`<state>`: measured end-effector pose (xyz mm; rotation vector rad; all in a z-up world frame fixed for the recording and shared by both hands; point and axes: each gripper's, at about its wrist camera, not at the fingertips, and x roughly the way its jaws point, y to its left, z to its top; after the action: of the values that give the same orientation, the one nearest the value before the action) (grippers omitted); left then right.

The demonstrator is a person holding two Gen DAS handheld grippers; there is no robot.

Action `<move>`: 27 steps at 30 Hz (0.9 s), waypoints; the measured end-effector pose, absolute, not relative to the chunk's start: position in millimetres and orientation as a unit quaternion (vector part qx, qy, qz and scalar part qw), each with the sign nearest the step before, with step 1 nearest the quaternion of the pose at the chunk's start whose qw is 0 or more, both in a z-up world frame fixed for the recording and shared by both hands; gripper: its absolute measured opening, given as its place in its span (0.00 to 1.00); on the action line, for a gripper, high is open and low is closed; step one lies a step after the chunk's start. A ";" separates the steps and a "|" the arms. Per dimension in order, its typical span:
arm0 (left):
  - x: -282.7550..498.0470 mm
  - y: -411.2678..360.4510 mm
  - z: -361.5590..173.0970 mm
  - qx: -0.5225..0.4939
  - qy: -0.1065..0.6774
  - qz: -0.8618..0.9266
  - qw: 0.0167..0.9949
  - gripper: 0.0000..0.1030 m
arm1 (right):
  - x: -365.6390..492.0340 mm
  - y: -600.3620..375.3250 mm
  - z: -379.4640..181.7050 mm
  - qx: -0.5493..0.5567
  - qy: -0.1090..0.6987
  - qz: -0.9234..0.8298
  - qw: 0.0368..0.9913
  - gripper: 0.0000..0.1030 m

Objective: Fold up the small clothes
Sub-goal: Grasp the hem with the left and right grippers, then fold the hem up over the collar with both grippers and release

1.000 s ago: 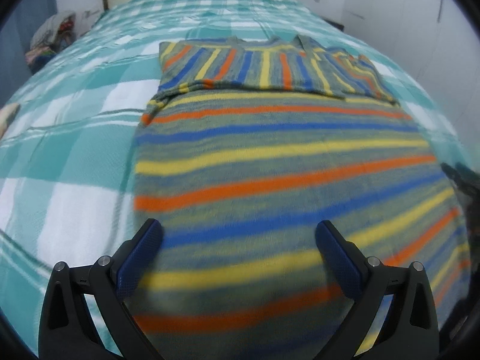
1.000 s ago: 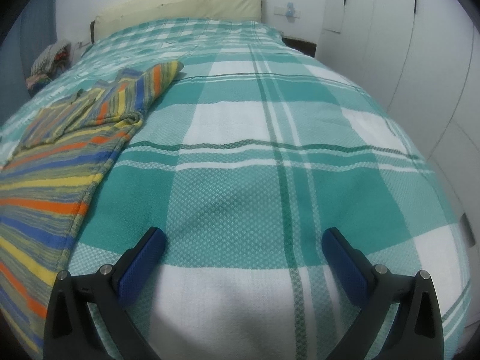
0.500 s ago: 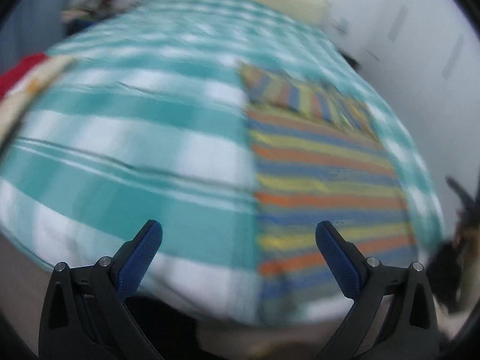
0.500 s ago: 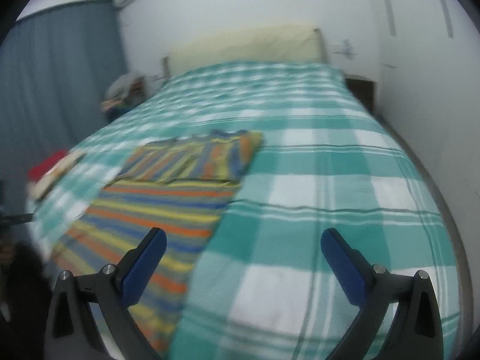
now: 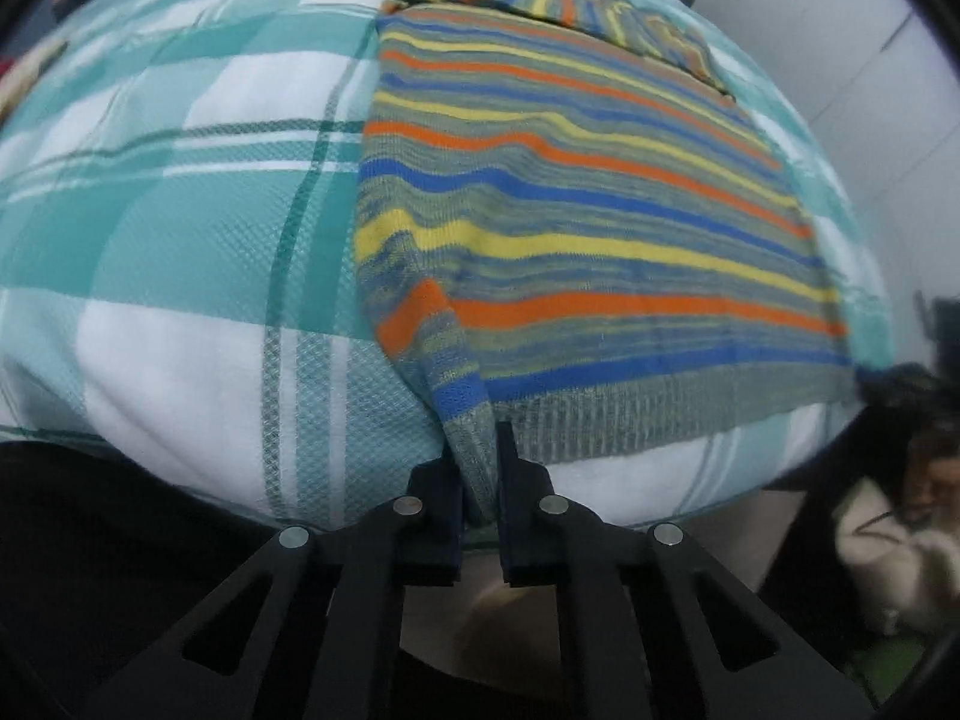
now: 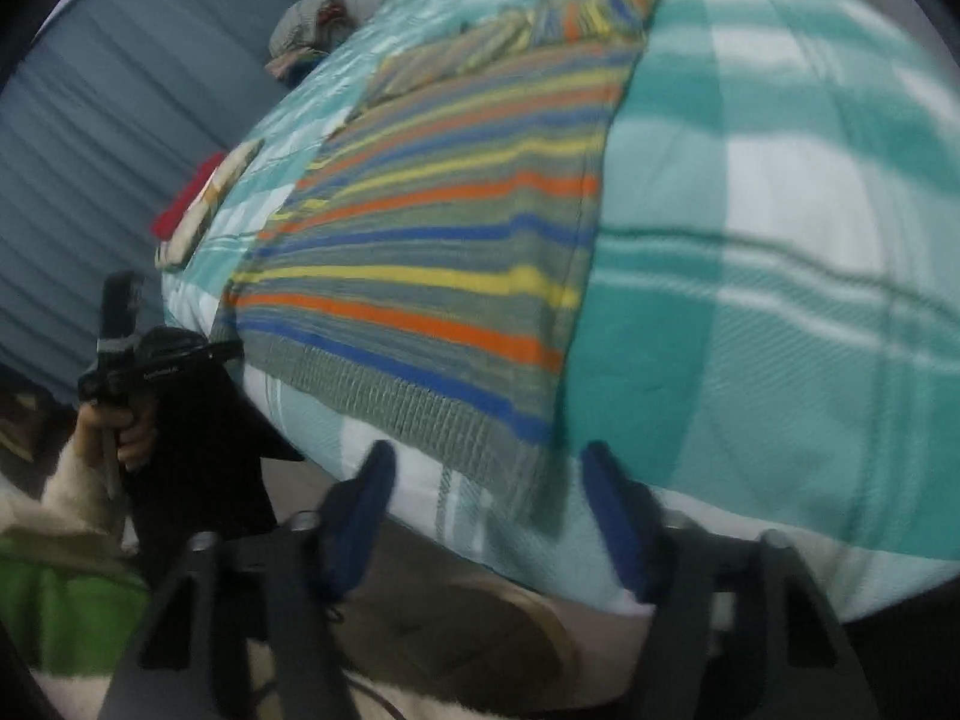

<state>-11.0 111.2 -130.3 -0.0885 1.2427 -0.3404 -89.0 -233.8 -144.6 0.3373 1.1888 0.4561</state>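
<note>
A striped knit sweater [image 5: 576,204] in grey, orange, blue and yellow lies flat on the teal-and-white plaid bed [image 5: 180,252], its hem at the near edge. My left gripper [image 5: 480,468] is shut on the hem's left corner, which bunches up between the fingers. In the right wrist view the sweater [image 6: 456,252] spreads left of centre. My right gripper [image 6: 486,480] is open, its blue pads on either side of the hem's right corner at the bed edge. The left gripper also shows in the right wrist view [image 6: 216,351] at the hem's far corner.
Folded red and cream clothes [image 6: 204,204] lie near the bed's left edge, by a blue curtain [image 6: 102,138]. A pile of items [image 6: 312,24] sits at the far left of the bed. White wardrobe doors [image 5: 870,60] stand on the right.
Both grippers dropped back to the bed's near edge at the sweater's hem. The left gripper closed on the hem's left corner. The right gripper stayed open, now at the right corner.
</note>
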 end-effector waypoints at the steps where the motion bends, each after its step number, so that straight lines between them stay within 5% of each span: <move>1: -11.1 115.2 -130.2 -0.052 0.579 -0.161 0.798 0.05 | -85.4 -230.6 -152.7 0.167 0.561 0.218 0.781 0.11; 12: 32.0 139.8 -63.9 -0.153 0.504 -0.214 0.823 0.04 | -55.6 -252.5 -103.8 0.231 0.494 0.205 0.813 0.06; 27: 286.1 115.8 -46.2 -0.160 0.447 -0.175 0.862 0.04 | 184.9 -300.7 -52.9 0.234 0.414 0.145 0.868 0.06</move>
<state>286.1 115.8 -46.2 -0.3360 0.9373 -0.3679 184.9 -300.7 -52.9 0.4898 0.8668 0.3038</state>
